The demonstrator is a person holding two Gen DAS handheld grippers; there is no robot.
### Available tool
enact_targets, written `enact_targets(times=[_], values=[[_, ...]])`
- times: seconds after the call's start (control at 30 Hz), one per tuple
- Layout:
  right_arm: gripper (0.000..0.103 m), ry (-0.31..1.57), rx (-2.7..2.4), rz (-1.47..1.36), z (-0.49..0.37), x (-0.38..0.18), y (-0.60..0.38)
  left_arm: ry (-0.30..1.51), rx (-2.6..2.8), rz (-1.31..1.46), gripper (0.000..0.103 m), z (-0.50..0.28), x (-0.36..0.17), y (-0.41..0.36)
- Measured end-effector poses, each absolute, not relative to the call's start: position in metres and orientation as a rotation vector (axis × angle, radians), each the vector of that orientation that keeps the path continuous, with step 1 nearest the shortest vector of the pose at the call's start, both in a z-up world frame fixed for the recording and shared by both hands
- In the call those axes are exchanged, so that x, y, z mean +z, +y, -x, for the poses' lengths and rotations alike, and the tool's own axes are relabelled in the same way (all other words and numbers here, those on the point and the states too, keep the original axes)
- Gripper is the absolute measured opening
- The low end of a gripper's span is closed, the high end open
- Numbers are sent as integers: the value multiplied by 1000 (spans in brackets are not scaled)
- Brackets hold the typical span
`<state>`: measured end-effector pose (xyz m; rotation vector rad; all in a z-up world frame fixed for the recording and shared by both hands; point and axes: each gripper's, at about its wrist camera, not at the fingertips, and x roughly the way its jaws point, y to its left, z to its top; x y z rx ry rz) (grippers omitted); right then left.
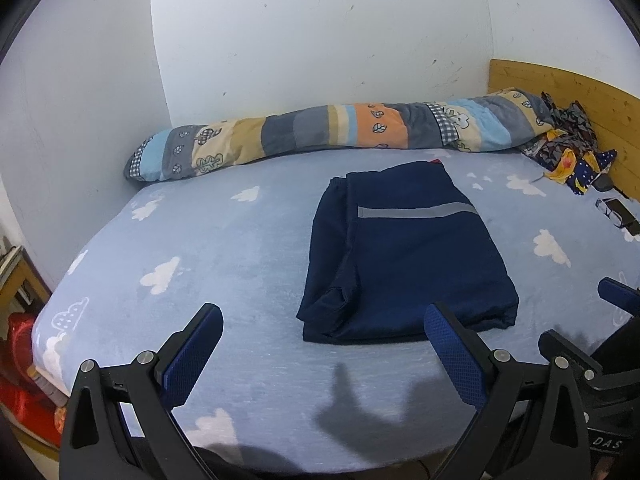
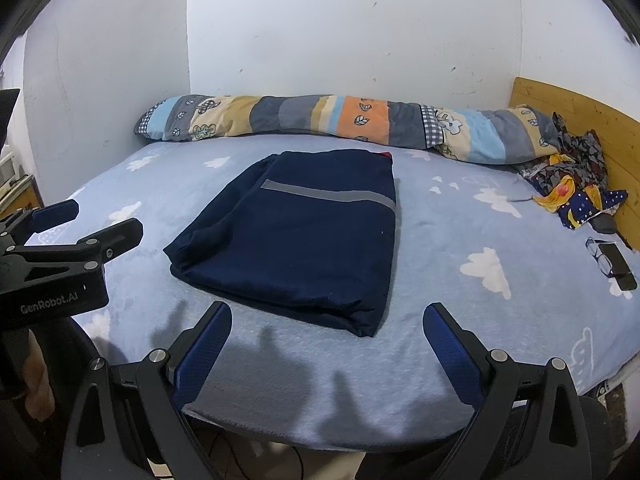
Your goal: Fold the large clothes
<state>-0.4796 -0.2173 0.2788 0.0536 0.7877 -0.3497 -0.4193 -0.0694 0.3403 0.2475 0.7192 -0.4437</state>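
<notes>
Blue-padded black fingers of the left gripper [image 1: 324, 344] frame the near edge of the bed, spread wide with nothing between them; the right finger's tip overlaps the near hem of the garment in the left wrist view, though whether it touches cannot be told. Beside it, the right gripper [image 2: 327, 340] likewise hangs wide open and empty above the sheet, just short of the cloth's near corner. Both cast dark shadows on the pale blue bedsheet printed with white clouds [image 1: 224, 248].

On the middle of that sheet lies the navy blue garment with a grey reflective stripe [image 1: 404, 256], folded into a flat, roughly rectangular stack, a sliver of red showing at its far edge. Behind it, along the white wall, stretches a rolled patchwork quilt in grey, cream, orange and light blue [image 1: 340, 132]. Near the wooden headboard [image 2: 576, 116] sits a crumpled heap of patterned fabric [image 2: 572, 176], and closer along that side a dark phone [image 2: 618, 264] rests beside a pair of glasses.
</notes>
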Motion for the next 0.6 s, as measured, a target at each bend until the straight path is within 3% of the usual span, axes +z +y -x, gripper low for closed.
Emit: enact_targets(times=[0.6], values=[[98, 788, -350, -62, 480, 279, -219, 762, -398, -333, 101, 418, 343, -79]])
